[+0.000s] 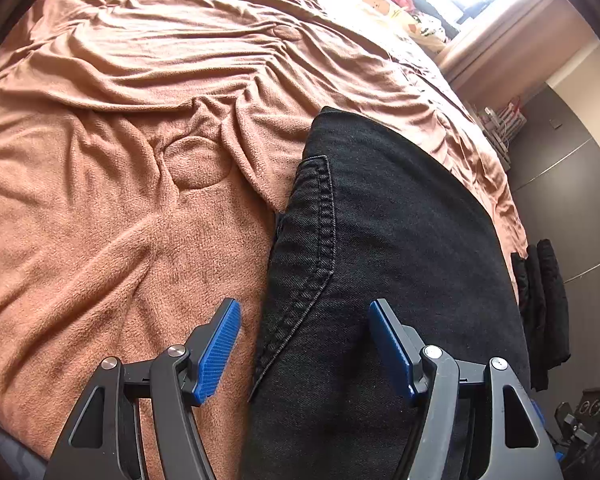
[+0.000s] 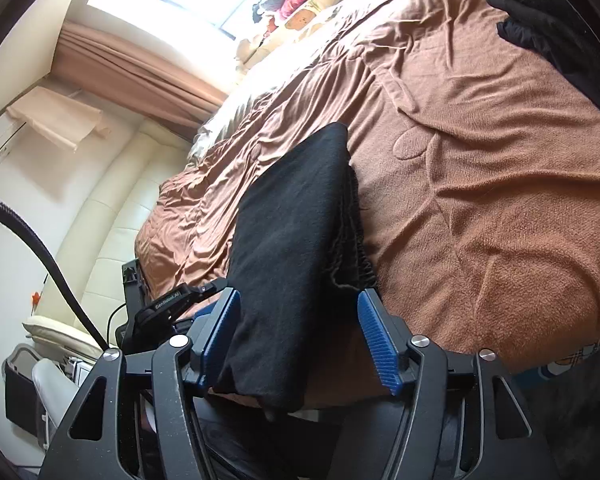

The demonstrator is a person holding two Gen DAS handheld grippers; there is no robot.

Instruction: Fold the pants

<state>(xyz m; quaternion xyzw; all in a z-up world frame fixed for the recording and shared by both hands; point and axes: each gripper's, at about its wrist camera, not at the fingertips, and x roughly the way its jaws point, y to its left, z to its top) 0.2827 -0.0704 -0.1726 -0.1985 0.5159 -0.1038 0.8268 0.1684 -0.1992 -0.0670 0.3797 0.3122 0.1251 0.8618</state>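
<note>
Black denim fills the lower right of the left wrist view: the pants (image 1: pixel 380 240) lie on the brown blanket (image 1: pixel 120 220), their stitched pocket seam running from the bottom centre up toward mid-frame. The left gripper (image 1: pixel 305 350) stands with its blue pads spread wide and nothing pressed between them; its left pad (image 1: pixel 218 354) sits over bare blanket, the right one over denim, so the garment's left edge passes up through the gap. The long axis of the folded cloth runs away from the tool, from the bottom of the frame toward the upper centre, and this gripper looks steeply down on it.

From the right wrist view, the right gripper (image 2: pixel 299 340) is likewise released, its jaws apart. The pants (image 2: pixel 296 240) pass between them as a narrow dark band, rising from the bottom centre to a squared end at mid-frame; the cloth lies close against the left pad (image 2: pixel 220 340) but is not clamped, and a gap shows before the right pad. This gripper points more shallowly across the bed, along the band.

Both tools sit at the near end of the garment, so I judge either could take it. Farther off, in the upper right corner, a black-gloved hand (image 2: pixel 520 12) rests at the blanket's edge.
</note>
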